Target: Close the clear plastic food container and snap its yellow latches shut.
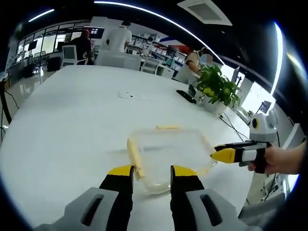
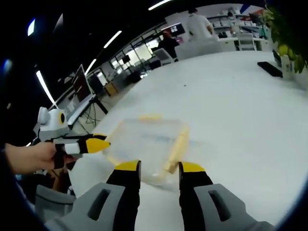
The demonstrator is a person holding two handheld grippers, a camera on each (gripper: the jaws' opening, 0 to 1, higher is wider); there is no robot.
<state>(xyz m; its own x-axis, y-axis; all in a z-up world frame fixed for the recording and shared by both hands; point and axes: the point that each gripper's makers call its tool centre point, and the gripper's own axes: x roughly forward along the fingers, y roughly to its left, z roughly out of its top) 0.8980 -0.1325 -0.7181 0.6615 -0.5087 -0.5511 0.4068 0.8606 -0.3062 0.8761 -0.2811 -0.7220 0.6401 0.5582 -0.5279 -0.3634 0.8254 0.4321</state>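
The clear container (image 1: pixel 168 154) sits on the white table (image 1: pixel 72 125) with its lid on, and I use it as my landmark. In the left gripper view it lies just beyond my left gripper (image 1: pixel 151 173), whose two yellow-tipped jaws stand spread apart with a clear gap between them, pinching nothing; the tips reach the container's near edge, though I cannot tell if they touch it. A yellow latch (image 1: pixel 134 156) runs along the container's left side in that view, just above my left jaw tip, and another latch (image 1: pixel 167 127) lies along the far edge. At the container's right corner my right gripper (image 1: pixel 219 155) comes in, its yellow tip right at the rim and my hand (image 1: pixel 279 161) behind it; seen side-on there, I cannot tell how its jaws stand. In the right gripper view the same gripper (image 2: pixel 159 168) shows its jaws parted and holding nothing, just short of the container (image 2: pixel 144 139), with a long latch (image 2: pixel 175 147) ahead of it. My left gripper (image 2: pixel 98 143) points at the container's left side there. Well beyond the container stand a potted plant (image 1: pixel 219 89) and a dark flat device (image 1: pixel 185 96) near it, and farther off, people (image 1: pixel 118 36) among desks.
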